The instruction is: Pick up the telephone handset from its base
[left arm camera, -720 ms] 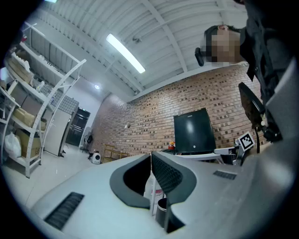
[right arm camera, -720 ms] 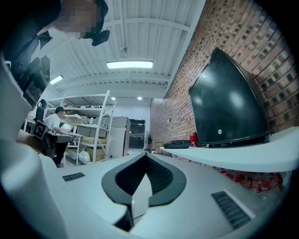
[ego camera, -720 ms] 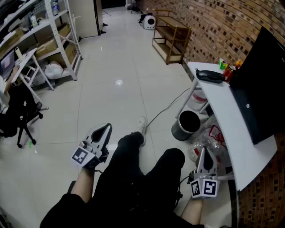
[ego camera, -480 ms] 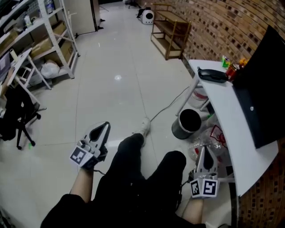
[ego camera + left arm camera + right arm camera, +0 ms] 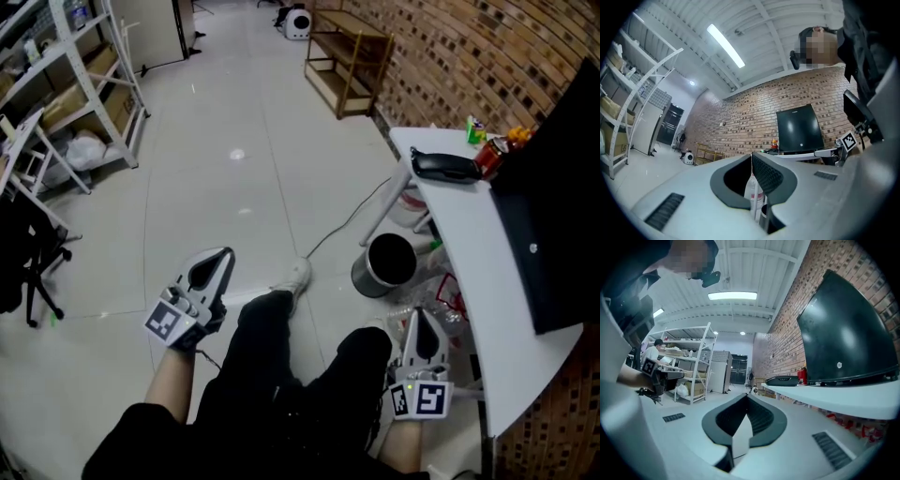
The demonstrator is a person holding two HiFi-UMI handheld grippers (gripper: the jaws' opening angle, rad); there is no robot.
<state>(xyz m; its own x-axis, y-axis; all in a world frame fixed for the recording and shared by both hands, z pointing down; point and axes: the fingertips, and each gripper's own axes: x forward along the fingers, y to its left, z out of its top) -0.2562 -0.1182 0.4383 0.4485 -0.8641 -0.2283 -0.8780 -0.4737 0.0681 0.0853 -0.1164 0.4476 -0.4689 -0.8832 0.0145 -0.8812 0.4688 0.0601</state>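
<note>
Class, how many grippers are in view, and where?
2: the left gripper over the floor beside the person's leg, the right gripper beside the white table. None seems hidden.

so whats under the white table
A black round bin stands on the floor by its edge, beside crumpled clear plastic bags and a pale container. The white tabletop hides whatever lies further beneath.

Glossy tiled floor (image 5: 234, 187), rough brick wall (image 5: 450, 56) at 1 o'clock, smooth matt white worktop (image 5: 469, 253), shiny black plastic telephone handset (image 5: 442, 166), wooden rack (image 5: 352, 52) at 12.
</note>
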